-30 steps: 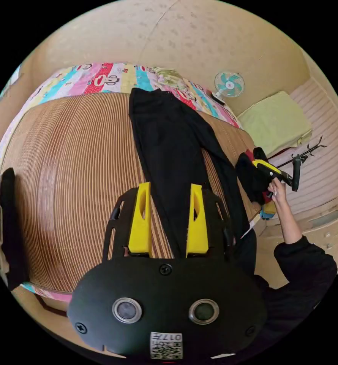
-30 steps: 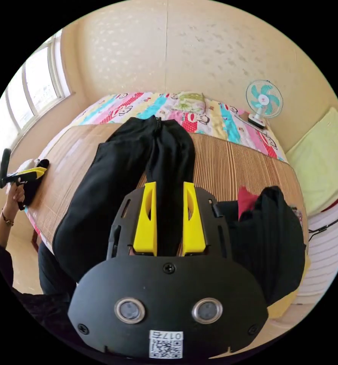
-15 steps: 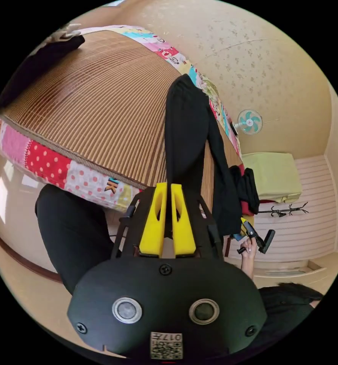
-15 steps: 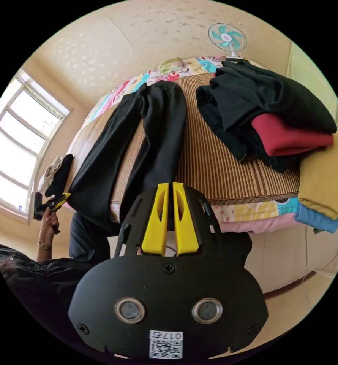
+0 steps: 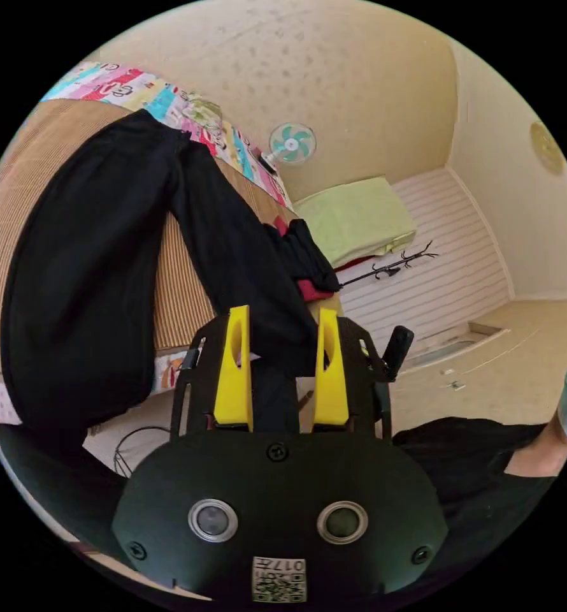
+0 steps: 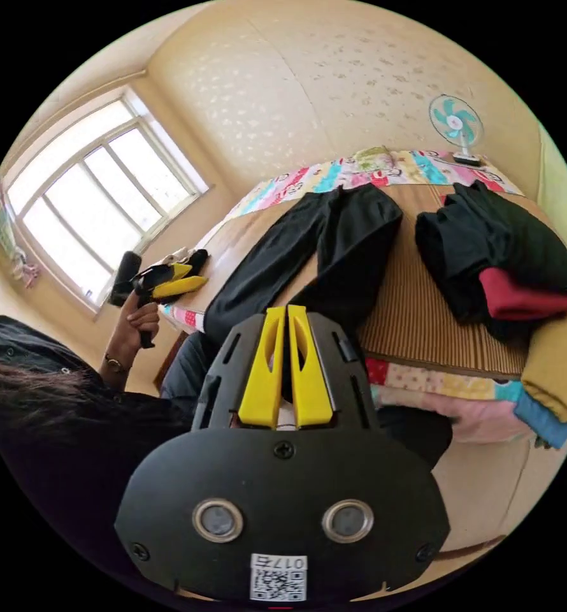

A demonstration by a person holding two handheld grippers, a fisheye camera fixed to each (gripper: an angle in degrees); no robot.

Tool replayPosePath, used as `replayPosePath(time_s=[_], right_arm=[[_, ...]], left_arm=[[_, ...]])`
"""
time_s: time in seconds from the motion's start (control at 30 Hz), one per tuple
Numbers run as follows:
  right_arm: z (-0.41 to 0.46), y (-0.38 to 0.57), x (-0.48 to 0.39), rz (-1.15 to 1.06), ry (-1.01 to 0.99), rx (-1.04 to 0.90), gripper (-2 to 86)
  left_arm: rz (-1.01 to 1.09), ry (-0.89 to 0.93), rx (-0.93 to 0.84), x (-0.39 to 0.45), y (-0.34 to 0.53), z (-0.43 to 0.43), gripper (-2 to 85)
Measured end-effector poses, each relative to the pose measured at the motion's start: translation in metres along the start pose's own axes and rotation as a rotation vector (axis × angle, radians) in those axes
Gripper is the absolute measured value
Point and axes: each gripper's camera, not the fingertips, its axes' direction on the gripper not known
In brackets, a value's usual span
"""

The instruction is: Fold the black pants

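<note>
The black pants (image 5: pixel 92 255) lie spread on the striped bamboo mat (image 5: pixel 178 287) of a bed, waist toward the far wall. One leg hangs over the near edge. In the left gripper view my left gripper (image 5: pixel 282 312) is open, and the other leg's end is seen behind the gap between its jaws. In the right gripper view the pants (image 6: pixel 334 242) run toward my right gripper (image 6: pixel 287 310), whose jaws are shut on that leg's hem at the bed edge. A hand holds the left gripper (image 6: pixel 191 278) off the bed's left side, apart from the cloth.
A pile of folded clothes (image 6: pixel 506 268) sits on the mat to the right of the pants. A small fan (image 6: pixel 455 121) stands at the far corner. The window (image 6: pixel 99 197) is on the left. A green cushion (image 5: pixel 353 217) and a coat rack (image 5: pixel 392 264) lie beyond the bed.
The left jaws, close together half a second ago, now stand apart and away from the pant leg. The right jaws stayed shut at the hem. Both cameras swung.
</note>
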Motion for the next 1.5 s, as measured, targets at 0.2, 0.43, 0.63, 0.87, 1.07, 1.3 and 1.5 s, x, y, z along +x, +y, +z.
replayPosePath(time_s=[0.2,0.43,0.63,0.87,1.07,1.3,1.5], right_arm=[[0.081,-0.004,-0.038,-0.087,-0.277,-0.177,0.3],[0.066,0.021,0.018,0.145,-0.251,-0.124,1.0],[0.083,-0.025,0.058,0.196,0.059,-0.231,5.7],[0.179,-0.212,0.116,0.237,0.367,-0.156,13.3],[0.290,-0.291,0.160,0.380,0.468,-0.243,14.2],[0.303,-0.307,0.085,0.296,0.635,-0.075,1.9],[0.315,-0.349,-0.062,0.085,0.326,0.108,1.1]], left_arm=[[-0.041,0.028,-0.299,-0.023,-0.033,0.129,16.4],[0.013,-0.296,-0.256,-0.032,0.019,0.151,16.1],[0.099,-0.381,-0.319,-0.027,0.058,0.167,11.2],[0.014,-0.250,-0.401,-0.036,0.076,0.162,0.7],[0.106,0.001,-0.335,-0.018,0.077,0.105,-0.5],[0.154,0.150,-0.163,-0.002,0.080,0.008,-0.6],[0.133,0.108,0.074,-0.009,0.112,-0.124,-0.3]])
